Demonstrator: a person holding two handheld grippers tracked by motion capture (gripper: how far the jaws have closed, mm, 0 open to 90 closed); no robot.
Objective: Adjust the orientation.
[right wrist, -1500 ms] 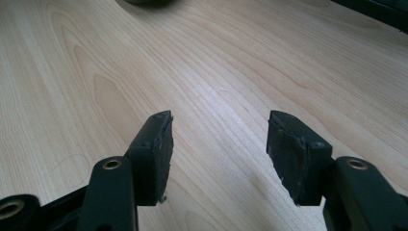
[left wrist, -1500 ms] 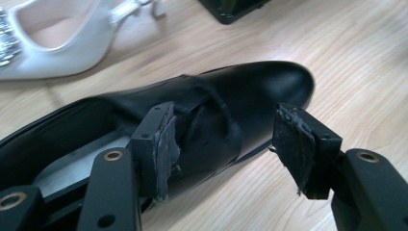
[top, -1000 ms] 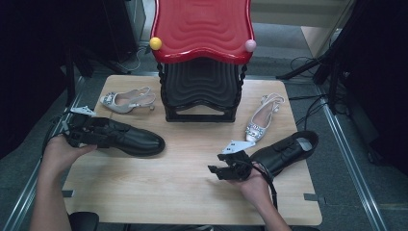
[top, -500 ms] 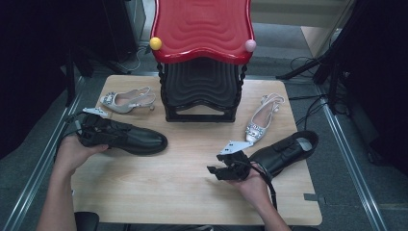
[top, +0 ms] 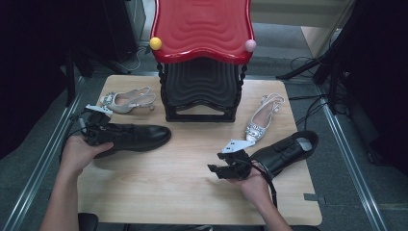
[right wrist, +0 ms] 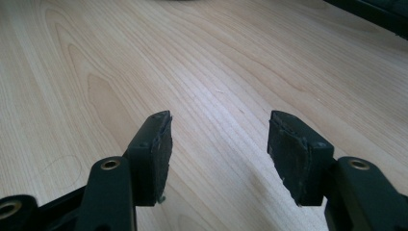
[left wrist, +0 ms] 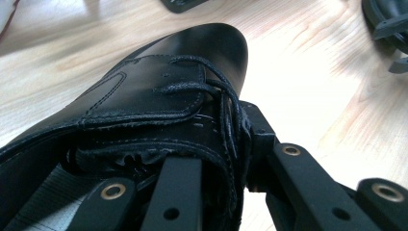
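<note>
The black lace-up shoe (top: 130, 137) lies on its sole at the left side of the wooden table (top: 183, 192), toe pointing toward the table's centre and heel toward the left edge, in front of the silver heeled sandal (top: 127, 100). The largest item on the table is the stack of red and black stools (top: 202, 57), which stands at the middle of the far edge. A second black lace-up shoe (top: 284, 151) lies at the right side of the table, angled with its heel toward the far right corner; a second silver heeled sandal (top: 262, 119) lies just beyond it, next to the stool stack. The left gripper (top: 95, 130) sits at the heel end of the left shoe; in the left gripper view its jaws are clamped on the laced upper (left wrist: 159, 96) at the shoe's opening, one jaw inside the shoe and one outside. The right gripper (top: 228, 166) rests low over bare wood just beside the toe of the right shoe, apart from it; in the right gripper view its jaws stand spread with nothing between the pads (right wrist: 156, 149).
</note>
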